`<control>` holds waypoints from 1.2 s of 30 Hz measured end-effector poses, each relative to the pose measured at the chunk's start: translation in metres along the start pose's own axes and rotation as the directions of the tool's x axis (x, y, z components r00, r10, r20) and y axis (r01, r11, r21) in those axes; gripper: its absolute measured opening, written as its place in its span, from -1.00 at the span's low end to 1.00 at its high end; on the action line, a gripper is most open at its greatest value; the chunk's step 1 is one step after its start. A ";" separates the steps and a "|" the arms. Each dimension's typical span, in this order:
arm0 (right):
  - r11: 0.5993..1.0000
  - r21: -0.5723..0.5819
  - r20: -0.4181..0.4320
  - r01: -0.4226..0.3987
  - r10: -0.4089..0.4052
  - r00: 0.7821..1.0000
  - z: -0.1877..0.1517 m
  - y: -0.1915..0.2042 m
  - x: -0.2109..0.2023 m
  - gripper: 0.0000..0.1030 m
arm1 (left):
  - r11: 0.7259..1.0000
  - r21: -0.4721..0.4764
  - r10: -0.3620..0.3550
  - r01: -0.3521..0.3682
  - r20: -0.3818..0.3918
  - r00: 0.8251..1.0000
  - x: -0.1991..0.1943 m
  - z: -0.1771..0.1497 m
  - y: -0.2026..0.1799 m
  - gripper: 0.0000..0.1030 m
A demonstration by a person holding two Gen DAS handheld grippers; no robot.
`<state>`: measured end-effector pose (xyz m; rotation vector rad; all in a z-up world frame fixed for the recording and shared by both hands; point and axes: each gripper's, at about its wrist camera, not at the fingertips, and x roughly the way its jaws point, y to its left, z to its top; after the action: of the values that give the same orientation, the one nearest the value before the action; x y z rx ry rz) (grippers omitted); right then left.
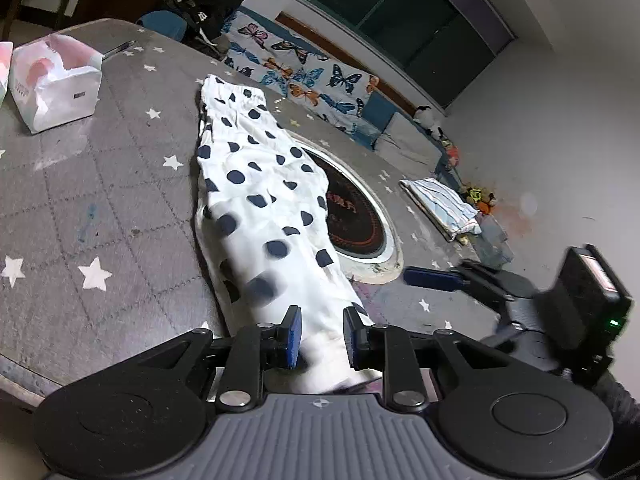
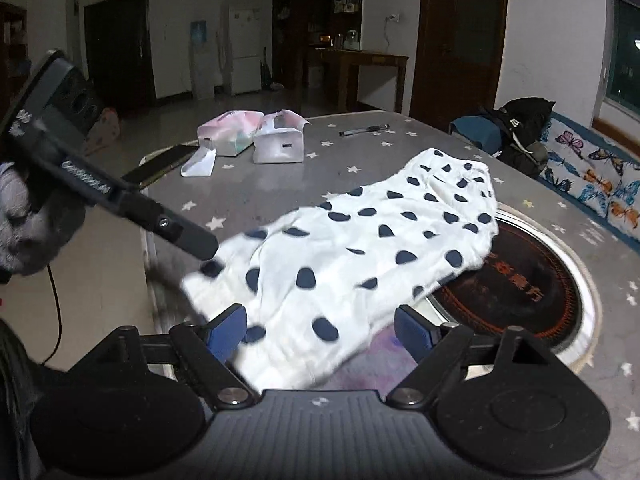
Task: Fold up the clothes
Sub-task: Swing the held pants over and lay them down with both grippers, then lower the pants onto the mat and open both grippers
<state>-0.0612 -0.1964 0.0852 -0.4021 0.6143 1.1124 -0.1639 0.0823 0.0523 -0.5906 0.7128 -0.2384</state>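
A white garment with dark polka dots (image 1: 260, 184) lies lengthwise on the grey star-print table cover (image 1: 100, 200). Its near end is bunched between the blue pads of my left gripper (image 1: 323, 338), which pinch it; the cloth runs on under the jaws. In the right wrist view the garment (image 2: 360, 248) spreads across the table and partly covers a round hob. My right gripper (image 2: 322, 330) stands wide open over the garment's near edge, its pads clear of the cloth. A finger (image 2: 188, 236) of the left gripper reaches the garment's blurred left corner.
A round black hob (image 2: 520, 280) is set into the table beside the garment. Torn white paper packs (image 2: 276, 140), a pen (image 2: 364, 130) and a phone (image 2: 160, 164) lie at the far side. A folded striped cloth (image 1: 440, 204) sits near a butterfly-print cushion (image 1: 304, 68).
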 end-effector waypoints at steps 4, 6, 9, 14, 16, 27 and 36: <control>0.999 0.017 -0.009 -0.038 0.039 0.999 0.001 0.000 0.018 0.57 | 1.000 0.013 -0.005 0.005 0.014 1.000 -0.001 0.007 0.002 -0.52; 0.998 0.023 -0.015 -0.056 0.056 0.998 0.000 0.000 0.027 0.56 | 1.000 0.018 -0.005 0.005 0.024 1.000 0.003 0.013 0.003 -0.55; 0.995 0.048 -0.038 -0.082 0.084 0.996 -0.004 -0.001 0.040 0.56 | 0.999 0.029 -0.023 0.021 0.043 0.999 0.017 0.026 0.004 -0.56; 0.992 0.070 -0.097 -0.106 0.112 0.989 -0.015 -0.002 0.048 0.56 | 0.998 0.033 -0.053 0.052 0.040 0.998 0.059 0.048 0.012 -0.57; 0.991 0.076 -0.102 -0.108 0.116 0.988 -0.016 -0.003 0.046 0.56 | 0.999 0.018 -0.029 0.028 0.034 0.999 0.074 0.055 0.019 -0.57; 0.959 0.282 -0.007 0.014 -0.012 1.000 0.010 -0.082 0.027 0.35 | 0.995 -0.093 0.023 -0.024 -0.012 1.000 0.097 0.052 0.065 -0.56; 0.903 0.413 -0.009 0.120 -0.127 0.992 0.024 -0.161 0.076 0.16 | 0.994 -0.105 -0.003 0.003 -0.006 1.000 0.098 0.051 0.063 -0.21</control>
<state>0.1160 -0.1926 0.0545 -0.0619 0.7770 0.8348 -0.0564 0.1164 -0.0069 -0.6913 0.7340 -0.2066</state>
